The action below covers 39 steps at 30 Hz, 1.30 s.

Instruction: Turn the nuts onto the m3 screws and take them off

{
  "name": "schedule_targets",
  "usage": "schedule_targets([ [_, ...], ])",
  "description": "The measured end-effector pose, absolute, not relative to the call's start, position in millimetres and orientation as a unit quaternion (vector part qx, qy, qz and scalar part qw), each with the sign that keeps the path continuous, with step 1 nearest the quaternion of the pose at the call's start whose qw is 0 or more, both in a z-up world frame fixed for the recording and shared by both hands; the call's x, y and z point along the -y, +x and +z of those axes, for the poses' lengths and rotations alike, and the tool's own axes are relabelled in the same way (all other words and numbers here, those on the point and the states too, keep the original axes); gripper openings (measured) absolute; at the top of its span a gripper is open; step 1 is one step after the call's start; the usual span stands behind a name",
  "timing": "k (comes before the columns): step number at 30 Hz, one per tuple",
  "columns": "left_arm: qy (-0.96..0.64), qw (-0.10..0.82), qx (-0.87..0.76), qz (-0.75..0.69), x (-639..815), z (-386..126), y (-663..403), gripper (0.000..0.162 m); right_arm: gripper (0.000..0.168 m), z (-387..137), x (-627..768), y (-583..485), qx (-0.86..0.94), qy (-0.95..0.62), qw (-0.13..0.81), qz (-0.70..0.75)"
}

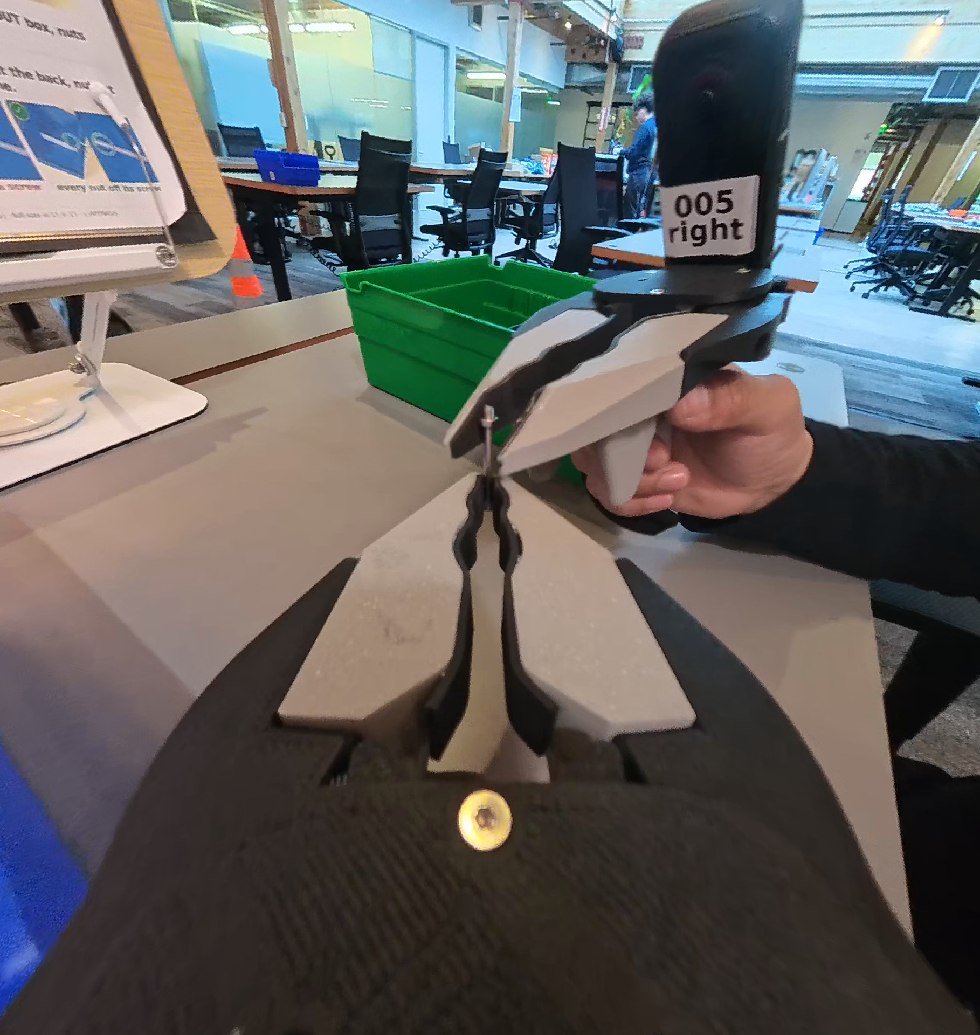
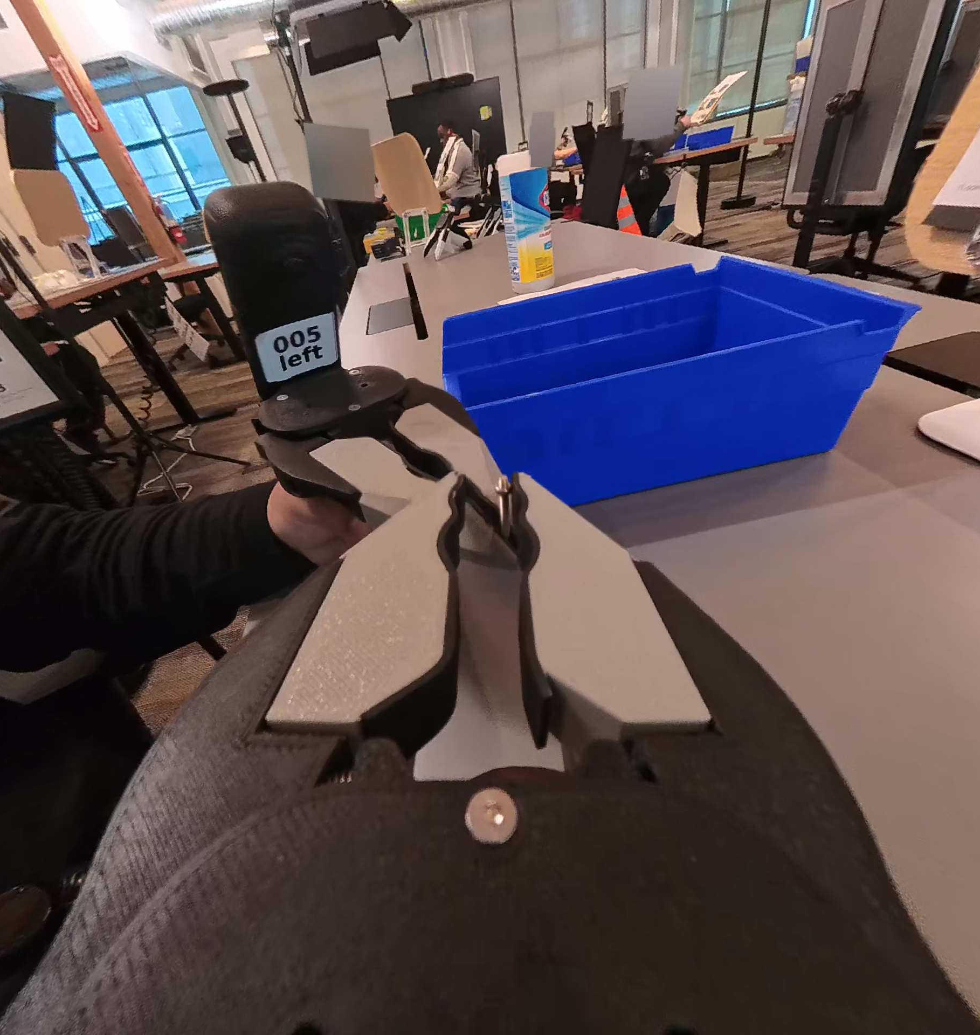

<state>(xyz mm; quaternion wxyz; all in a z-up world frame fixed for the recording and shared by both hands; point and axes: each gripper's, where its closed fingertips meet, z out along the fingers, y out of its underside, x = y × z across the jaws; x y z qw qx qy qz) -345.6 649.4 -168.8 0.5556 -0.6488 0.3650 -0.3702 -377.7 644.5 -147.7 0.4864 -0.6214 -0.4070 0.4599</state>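
Observation:
A small silver M3 screw [image 1: 486, 434] stands upright in the air above the grey table [image 1: 196, 532]. My right gripper [image 1: 479, 459] comes in from the right and is shut on its shaft, with the wider top end showing above the pads. My left gripper [image 1: 485, 484] is shut at the screw's lower end, where the nut sits hidden between the tips. In the right wrist view the screw [image 2: 503, 504] lies between my right gripper's [image 2: 490, 493] fingers, and the left gripper [image 2: 485, 523] reaches in from the left behind them.
A green bin [image 1: 420, 347] stands just behind the grippers. A blue bin [image 2: 672, 437] stands on the table to the left gripper's side. An instruction sheet on a white stand [image 1: 84, 140] is at the far left, and a wipes canister [image 2: 524, 229] is beyond the blue bin. The grippers are tip to tip, or close to it.

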Motion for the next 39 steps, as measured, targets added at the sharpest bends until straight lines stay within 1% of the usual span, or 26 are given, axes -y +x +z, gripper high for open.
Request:
schedule_targets([
  [4,-0.648,0.56,-0.371,-0.358,-648.9,-169.4,-344.1,0.0,0.016,-149.2,-644.4,-379.6,0.414,-0.623,0.49,0.448],
  [11,-0.652,0.563,-0.351,-0.367,-654.4,-167.0,-352.0,0.0,0.013,-141.5,-647.1,-370.3,0.402,-0.618,0.5,0.455],
  [16,-0.651,0.556,-0.376,-0.355,-648.2,-172.3,-342.4,0.0,0.019,-149.8,-642.8,-381.2,0.418,-0.622,0.491,0.444],
  [25,-0.654,0.559,-0.352,-0.369,-653.6,-168.2,-350.5,0.0,0.013,-142.9,-647.6,-370.9,0.403,-0.62,0.499,0.453],
  [31,-0.653,0.555,-0.374,-0.354,-649.0,-173.4,-342.8,0.0,0.019,-148.4,-642.5,-381.0,0.413,-0.62,0.491,0.451],
  [39,-0.654,0.562,-0.356,-0.362,-653.3,-168.9,-349.0,0.0,0.011,-139.1,-648.8,-368.0,0.394,-0.617,0.502,0.46],
])
